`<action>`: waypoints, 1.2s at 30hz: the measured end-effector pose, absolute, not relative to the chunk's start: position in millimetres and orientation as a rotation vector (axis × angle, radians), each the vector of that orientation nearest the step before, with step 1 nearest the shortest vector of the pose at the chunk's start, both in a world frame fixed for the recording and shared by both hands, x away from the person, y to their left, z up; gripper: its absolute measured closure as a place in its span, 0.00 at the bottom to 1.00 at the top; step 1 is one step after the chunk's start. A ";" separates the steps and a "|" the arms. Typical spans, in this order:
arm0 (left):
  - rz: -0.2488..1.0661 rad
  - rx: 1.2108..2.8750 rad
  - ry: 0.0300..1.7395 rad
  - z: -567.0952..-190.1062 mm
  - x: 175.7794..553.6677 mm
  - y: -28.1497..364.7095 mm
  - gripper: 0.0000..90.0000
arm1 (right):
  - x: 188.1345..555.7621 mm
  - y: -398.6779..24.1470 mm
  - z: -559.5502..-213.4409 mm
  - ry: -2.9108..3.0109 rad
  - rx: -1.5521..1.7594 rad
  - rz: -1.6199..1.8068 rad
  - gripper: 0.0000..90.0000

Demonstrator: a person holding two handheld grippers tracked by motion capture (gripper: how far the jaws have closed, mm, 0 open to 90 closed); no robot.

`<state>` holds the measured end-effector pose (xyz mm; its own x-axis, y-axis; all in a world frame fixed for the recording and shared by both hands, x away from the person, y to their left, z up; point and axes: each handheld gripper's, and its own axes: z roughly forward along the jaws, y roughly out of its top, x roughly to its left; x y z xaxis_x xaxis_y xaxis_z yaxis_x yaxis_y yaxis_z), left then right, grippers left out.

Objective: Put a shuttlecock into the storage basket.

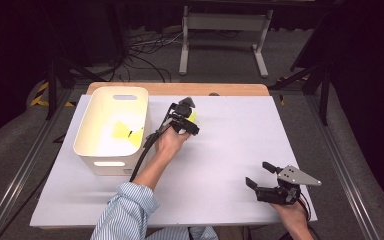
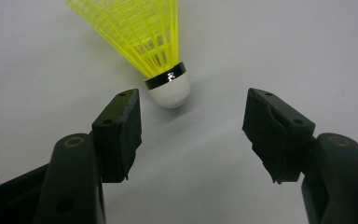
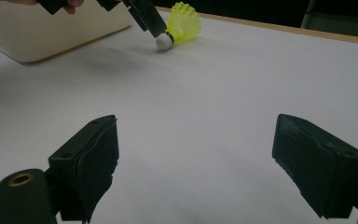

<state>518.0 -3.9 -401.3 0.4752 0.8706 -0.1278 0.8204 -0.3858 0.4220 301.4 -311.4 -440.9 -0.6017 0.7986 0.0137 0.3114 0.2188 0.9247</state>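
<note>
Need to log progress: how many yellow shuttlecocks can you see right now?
2, possibly more. One shuttlecock on the table lies just ahead of the open left gripper. A yellow shape inside the white bin looks like at least one shuttlecock; glare may hide others there.

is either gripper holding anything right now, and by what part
Nothing is held. The left gripper has open jaws just short of the yellow shuttlecock and its white cork; the right gripper is open over bare table.

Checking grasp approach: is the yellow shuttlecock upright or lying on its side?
On its side: the shuttlecock lies on the table, white cork toward the open left gripper.
</note>
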 end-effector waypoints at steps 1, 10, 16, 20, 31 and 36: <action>0.159 2.291 1.415 -402.2 518.8 -3.8 0.42 | 301.4 -311.4 -440.8 2.026 1.023 1.367 0.17; 0.172 2.289 1.434 -408.9 524.2 -2.4 0.43 | 301.5 -311.0 -440.9 2.029 1.016 1.367 0.17; 0.162 2.278 1.452 -413.4 528.1 -1.8 0.43 | 301.5 -311.1 -441.0 2.033 1.016 1.366 0.17; 0.127 2.265 1.460 -417.0 530.5 -2.5 0.43 | 301.9 -311.0 -441.2 2.036 1.013 1.364 0.17; 0.127 2.261 1.480 -422.6 534.2 -4.3 0.45 | 302.4 -310.9 -441.5 2.040 1.013 1.365 0.17; 0.134 2.259 1.481 -422.4 534.8 -5.5 0.46 | 301.6 -309.4 -441.1 2.043 0.993 1.350 0.17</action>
